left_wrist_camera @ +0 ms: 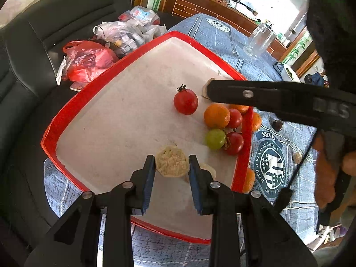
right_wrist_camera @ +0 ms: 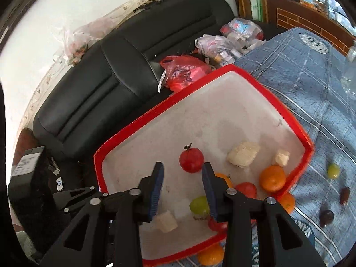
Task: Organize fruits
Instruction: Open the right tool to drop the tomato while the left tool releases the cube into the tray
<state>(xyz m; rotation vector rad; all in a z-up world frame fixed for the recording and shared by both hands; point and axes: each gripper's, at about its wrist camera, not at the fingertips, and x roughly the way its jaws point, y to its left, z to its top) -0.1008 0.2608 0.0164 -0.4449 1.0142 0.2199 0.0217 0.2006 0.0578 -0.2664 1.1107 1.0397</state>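
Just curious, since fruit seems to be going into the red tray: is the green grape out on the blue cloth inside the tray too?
No, that green grape lies on the blue cloth, outside the red tray.

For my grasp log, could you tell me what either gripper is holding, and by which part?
Left gripper holds the pale cut chunk by its two sides. Right gripper is open, holding nothing.

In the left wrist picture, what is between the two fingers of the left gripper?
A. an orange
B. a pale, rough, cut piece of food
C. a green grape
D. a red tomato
B: the left gripper has a pale cut piece between its fingers, over the red-rimmed tray; the lone tomato, the green grape and the orange lie farther off.
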